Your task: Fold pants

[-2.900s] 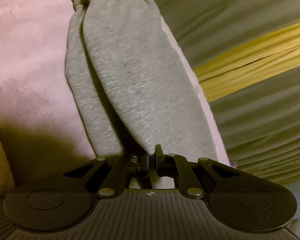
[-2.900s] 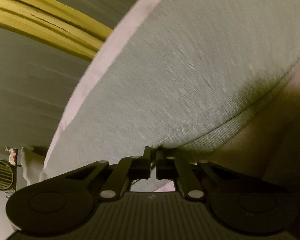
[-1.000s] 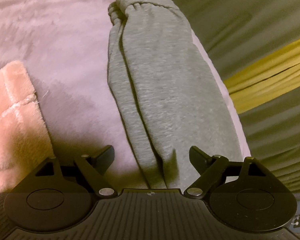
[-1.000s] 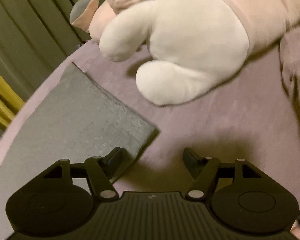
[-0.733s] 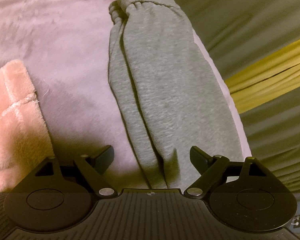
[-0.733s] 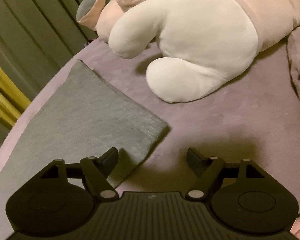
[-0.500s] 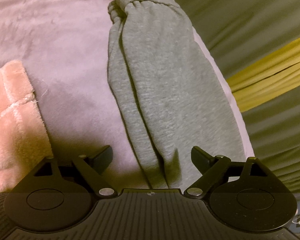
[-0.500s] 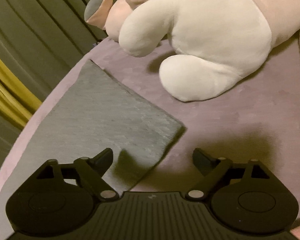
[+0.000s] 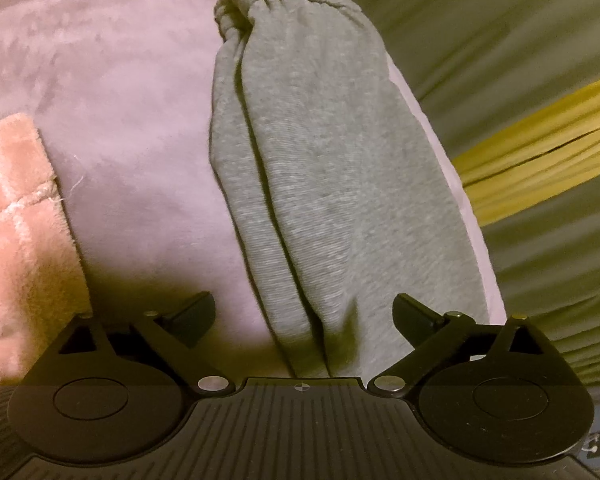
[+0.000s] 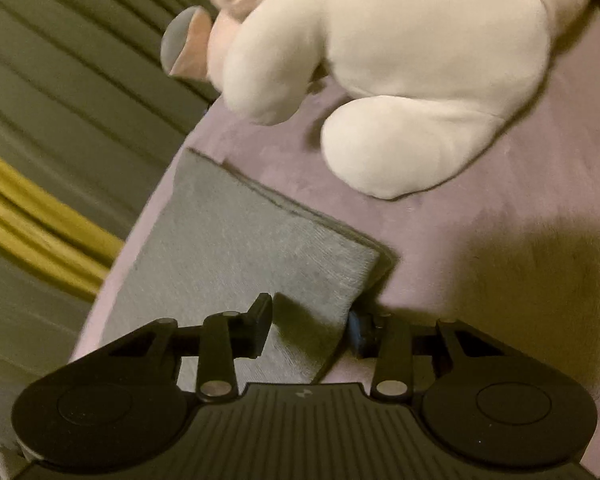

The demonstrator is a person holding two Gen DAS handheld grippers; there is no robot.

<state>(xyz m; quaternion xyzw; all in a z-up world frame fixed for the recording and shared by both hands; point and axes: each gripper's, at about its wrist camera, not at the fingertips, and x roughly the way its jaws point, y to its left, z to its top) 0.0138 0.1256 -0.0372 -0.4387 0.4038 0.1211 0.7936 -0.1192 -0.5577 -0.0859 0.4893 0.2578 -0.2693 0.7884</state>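
Observation:
Grey sweatpants (image 9: 324, 168) lie on a mauve bed cover, legs stacked, the gathered cuffs (image 9: 252, 4) at the far end. My left gripper (image 9: 304, 316) is open, its jaws wide apart with the pants' near part between them, not gripped. In the right wrist view the pants' flat end (image 10: 244, 248) lies with a corner toward me. My right gripper (image 10: 312, 328) is partly closed, jaws astride that corner with a gap left; the fabric sits between them.
A large white and pink plush toy (image 10: 400, 60) lies on the bed just beyond the pants' flat end. A pink fuzzy blanket (image 9: 16, 232) lies at the left. Olive curtains with a yellow band (image 9: 540, 152) hang past the bed edge.
Both grippers let go of the pants and opened. Since half a second ago my right gripper moved over the pants' corner and its jaws narrowed. The left gripper barely moved.

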